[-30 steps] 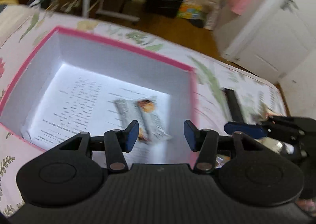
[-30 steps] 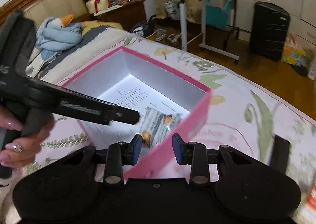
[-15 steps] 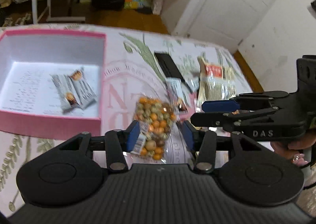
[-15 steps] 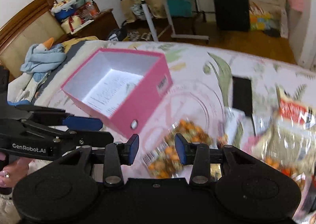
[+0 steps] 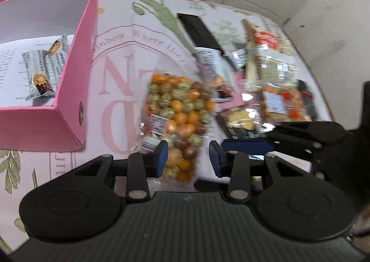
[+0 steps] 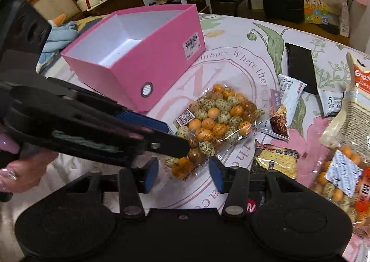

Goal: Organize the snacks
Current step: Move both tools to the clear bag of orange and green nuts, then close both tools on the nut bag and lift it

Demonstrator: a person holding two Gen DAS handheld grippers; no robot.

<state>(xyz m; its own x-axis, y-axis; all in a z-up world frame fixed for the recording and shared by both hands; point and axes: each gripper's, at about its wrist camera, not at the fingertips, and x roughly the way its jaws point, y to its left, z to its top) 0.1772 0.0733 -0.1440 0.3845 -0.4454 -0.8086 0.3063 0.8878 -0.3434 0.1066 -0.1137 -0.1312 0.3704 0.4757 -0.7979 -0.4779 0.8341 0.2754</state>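
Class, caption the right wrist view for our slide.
Both grippers, right opening and left closing, converge on the nut bag beside the pink box.

The tablecloth (image 6: 233,38) reads "Where there is" (pink script, curving round a ring). A white snack packet (image 6: 333,101) shows a "5". Remaining labels are illegible.

Floral bed cover (image 6: 233,38) carrying a box and loose snacks.
Pink box (image 6: 148,63) at ten o'clock; nut bag (image 6: 215,118) centre; black packet (image 6: 299,63) at one; wrapped snacks (image 6: 346,109) at three.
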